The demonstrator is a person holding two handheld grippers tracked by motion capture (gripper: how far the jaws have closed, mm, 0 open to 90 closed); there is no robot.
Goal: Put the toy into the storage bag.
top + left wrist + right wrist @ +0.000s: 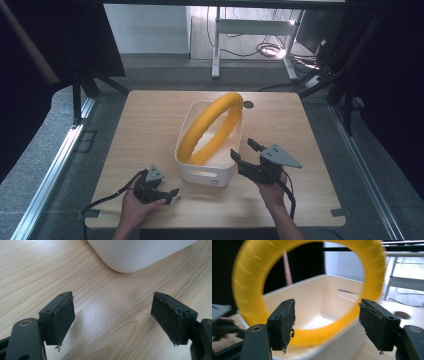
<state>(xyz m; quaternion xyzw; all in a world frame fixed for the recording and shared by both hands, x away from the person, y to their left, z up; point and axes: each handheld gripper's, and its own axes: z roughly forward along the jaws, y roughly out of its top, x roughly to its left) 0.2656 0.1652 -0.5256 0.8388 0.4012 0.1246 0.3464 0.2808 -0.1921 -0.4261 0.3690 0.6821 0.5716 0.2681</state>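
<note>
High view: yellow ring (212, 127) leans in white bin (205, 174), likely light, soft; grip its upper arc; both grippers' jaws spread, empty

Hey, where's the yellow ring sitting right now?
In the high view the yellow ring stands tilted in the white bin at the table's middle, its top leaning over the bin's far right rim, ahead of the open right tongs.

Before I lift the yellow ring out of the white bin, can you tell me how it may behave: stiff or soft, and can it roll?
The yellow ring leans in the white bin and holds its round shape, so it is probably fairly stiff. Its wrapped-looking surface should give the pads some grip. Being round, it may roll if set on edge on the table.
</note>
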